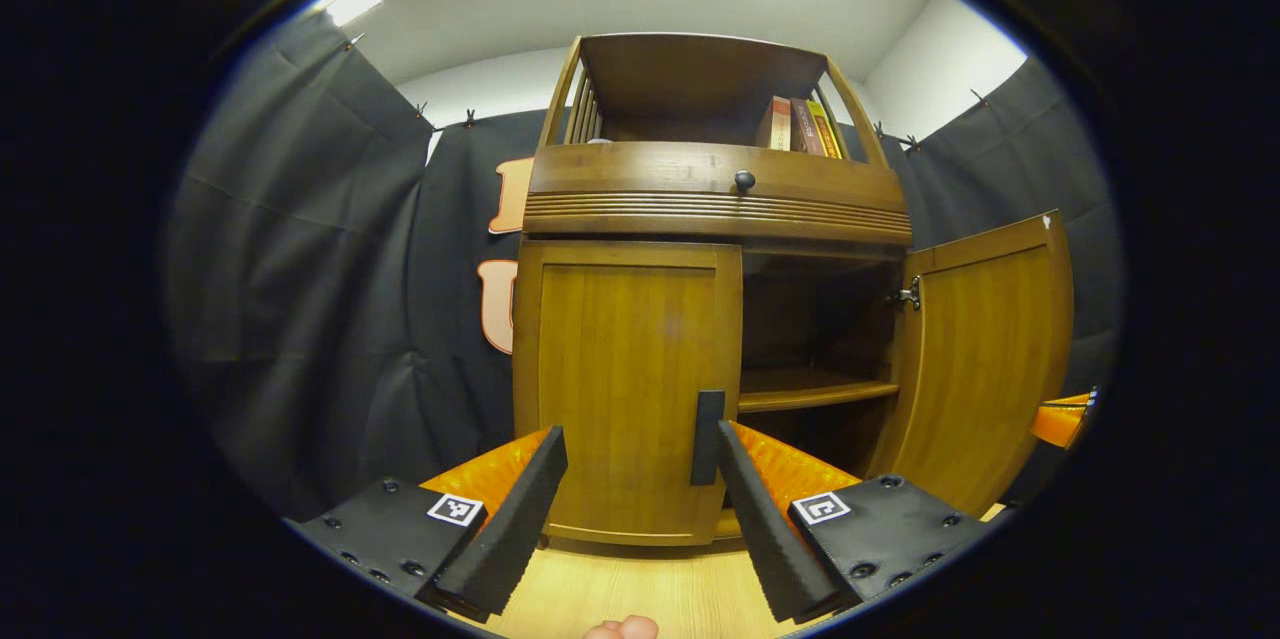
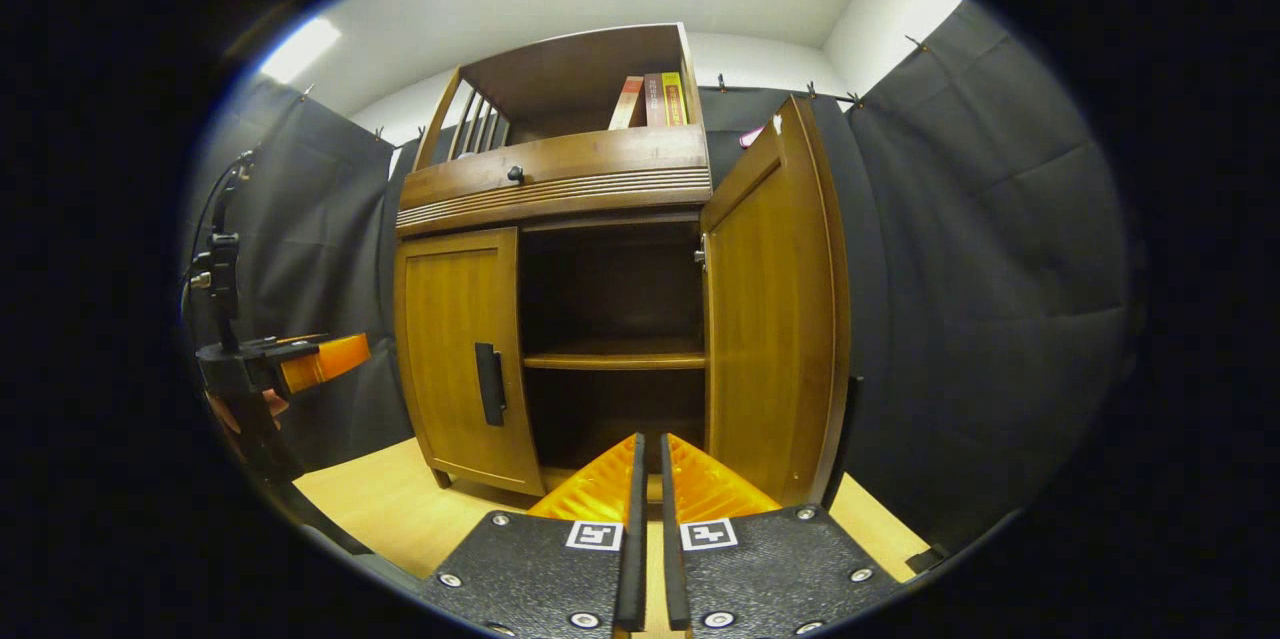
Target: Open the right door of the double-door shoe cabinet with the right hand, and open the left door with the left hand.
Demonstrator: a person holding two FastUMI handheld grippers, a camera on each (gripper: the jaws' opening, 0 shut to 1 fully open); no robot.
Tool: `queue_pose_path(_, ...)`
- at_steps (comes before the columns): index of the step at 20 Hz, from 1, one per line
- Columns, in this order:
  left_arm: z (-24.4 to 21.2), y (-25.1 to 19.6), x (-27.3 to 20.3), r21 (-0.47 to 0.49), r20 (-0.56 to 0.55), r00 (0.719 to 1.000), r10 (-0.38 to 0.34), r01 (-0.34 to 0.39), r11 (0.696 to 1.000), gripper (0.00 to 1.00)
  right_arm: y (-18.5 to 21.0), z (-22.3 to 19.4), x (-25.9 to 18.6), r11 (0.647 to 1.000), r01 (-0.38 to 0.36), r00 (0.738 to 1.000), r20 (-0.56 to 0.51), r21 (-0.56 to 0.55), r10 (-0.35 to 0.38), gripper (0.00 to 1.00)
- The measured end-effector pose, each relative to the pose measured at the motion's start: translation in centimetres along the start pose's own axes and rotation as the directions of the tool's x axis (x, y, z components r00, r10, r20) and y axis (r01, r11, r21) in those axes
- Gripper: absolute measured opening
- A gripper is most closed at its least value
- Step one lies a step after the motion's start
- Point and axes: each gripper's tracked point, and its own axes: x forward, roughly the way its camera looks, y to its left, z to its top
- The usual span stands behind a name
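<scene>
Right door (image 2: 775,309): swung open. Left door (image 1: 625,384): shut; its step is in hand. My left tongs (image 1: 635,479) gape near its handle (image 1: 708,437); next, clamp and pull. Right tongs (image 2: 648,529) clenched, empty.

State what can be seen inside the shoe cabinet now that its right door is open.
Behind the open right door, the shoe cabinet shows one wooden shelf with nothing visible on it. The closed left door covers the left half; the lowest part is dark.
</scene>
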Motion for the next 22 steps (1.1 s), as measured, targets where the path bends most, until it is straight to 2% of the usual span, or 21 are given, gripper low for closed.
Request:
queue_pose_path(1, 0.0, 0.2, 0.5, 0.005, 0.002, 1.0, -0.002, 0.002, 1.0, 0.95, 0.1, 0.0, 0.3, 1.0, 0.002, 1.0, -0.002, 0.003, -0.002, 0.0)
queue_pose_path(2, 0.1, 0.2, 0.9, 0.008, 0.003, 1.0, -0.006, 0.006, 1.0, 0.95, 0.3, -0.4, 0.6, 1.0, 0.005, 1.0, -0.007, 0.0, -0.005, 0.16)
queue_pose_path(3, 0.0, 0.2, 1.4, 0.01, 0.005, 1.0, -0.011, 0.011, 1.0, 0.95, 0.2, -0.7, 0.8, 1.0, 0.014, 1.0, -0.014, -0.007, -0.014, 0.17)
queue_pose_path(10, -1.6, -3.5, 5.3, 0.02, 0.007, 0.995, -0.096, 0.096, 0.995, 0.96, -1.0, -0.3, 2.0, 0.997, 0.072, 0.997, 0.01, -0.023, -0.072, 1.0)
queue_pose_path(13, -4.4, -4.8, 8.3, 0.058, -0.034, 0.995, -0.099, 0.1, 0.993, 0.95, -0.9, -0.4, 2.2, 0.998, 0.067, 0.998, 0.008, 0.007, -0.067, 1.0)
queue_pose_path(14, -5.8, -5.3, 9.4, 0.057, -0.057, 0.993, -0.1, 0.103, 0.993, 0.95, -0.8, -0.7, 2.2, 0.998, 0.063, 0.998, 0.005, 0.019, -0.064, 0.92)
queue_pose_path(15, -7.4, -5.5, 10.5, 0.06, -0.075, 0.992, -0.104, 0.109, 0.992, 0.95, -0.8, -0.7, 2.2, 0.998, 0.063, 0.998, 0.003, 0.027, -0.063, 1.0)
queue_pose_path(16, -8.4, -5.9, 11.8, 0.054, -0.089, 0.989, -0.114, 0.119, 0.991, 0.95, -0.9, -0.7, 2.3, 0.997, 0.065, 0.998, 0.003, 0.029, -0.065, 1.0)
queue_pose_path(17, -9.4, -6.2, 13.2, 0.062, -0.095, 0.988, -0.123, 0.129, 0.99, 0.97, -1.0, -0.8, 2.4, 0.997, 0.066, 0.998, 0.001, 0.026, -0.066, 0.92)
queue_pose_path(18, -9.7, -6.5, 13.9, 0.063, -0.099, 0.987, -0.123, 0.13, 0.99, 0.97, -1.1, -0.9, 2.6, 0.997, 0.07, 0.998, -0.002, 0.021, -0.07, 0.9)
queue_pose_path(19, -10.0, -6.5, 14.7, 0.064, -0.097, 0.988, -0.12, 0.126, 0.99, 0.97, -1.2, -1.0, 2.7, 0.997, 0.071, 0.997, -0.006, 0.017, -0.071, 0.92)
queue_pose_path(20, -10.4, -6.7, 15.7, 0.057, -0.1, 0.988, -0.12, 0.126, 0.99, 0.97, -1.1, -1.2, 2.8, 0.997, 0.07, 0.997, -0.01, 0.017, -0.07, 1.0)
queue_pose_path(21, -11.0, -6.7, 16.5, 0.052, -0.107, 0.987, -0.116, 0.122, 0.991, 0.96, -1.1, -1.3, 2.9, 0.997, 0.069, 0.998, -0.015, 0.021, -0.068, 1.0)
queue_pose_path(22, -11.6, -6.5, 17.3, 0.054, -0.117, 0.988, -0.103, 0.11, 0.992, 0.96, -0.9, -1.4, 3.1, 0.997, 0.068, 0.998, -0.022, 0.023, -0.067, 0.92)
